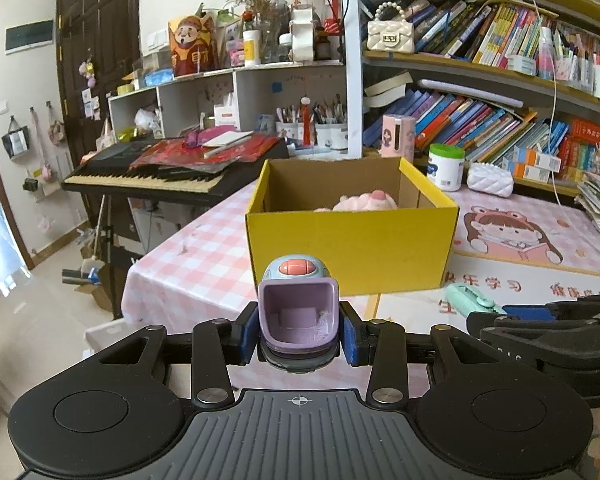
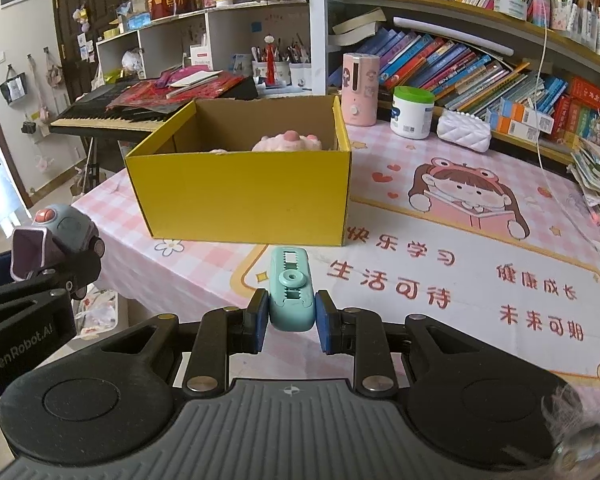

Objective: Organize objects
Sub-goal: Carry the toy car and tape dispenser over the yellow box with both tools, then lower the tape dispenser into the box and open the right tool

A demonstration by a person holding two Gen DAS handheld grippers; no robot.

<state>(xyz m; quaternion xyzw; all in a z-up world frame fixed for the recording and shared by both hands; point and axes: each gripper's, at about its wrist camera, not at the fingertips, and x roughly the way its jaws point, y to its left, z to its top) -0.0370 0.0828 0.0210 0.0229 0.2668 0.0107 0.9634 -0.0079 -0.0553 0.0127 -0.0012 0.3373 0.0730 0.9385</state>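
My left gripper (image 1: pixel 299 332) is shut on a small purple and blue toy car (image 1: pixel 299 312) with a pink button on top, held above the table's near edge in front of the yellow cardboard box (image 1: pixel 352 244). My right gripper (image 2: pixel 291 322) is shut on a mint-green gadget (image 2: pixel 291 292), a little above the table mat and in front of the yellow cardboard box (image 2: pixel 240 196). A pink plush toy (image 2: pixel 288 142) lies inside the box. The toy car (image 2: pixel 56 240) in the left gripper shows at the left of the right wrist view, and the mint-green gadget (image 1: pixel 470 298) shows at the right of the left wrist view.
The table carries a pink checked cloth (image 2: pixel 148 256) and a cartoon mat (image 2: pixel 460 264). Behind the box stand a pink dispenser (image 2: pixel 360 88), a white jar with a green lid (image 2: pixel 412 112) and a white quilted pouch (image 2: pixel 464 132). Bookshelves run along the back right, a keyboard (image 2: pixel 112 118) stands at the left.
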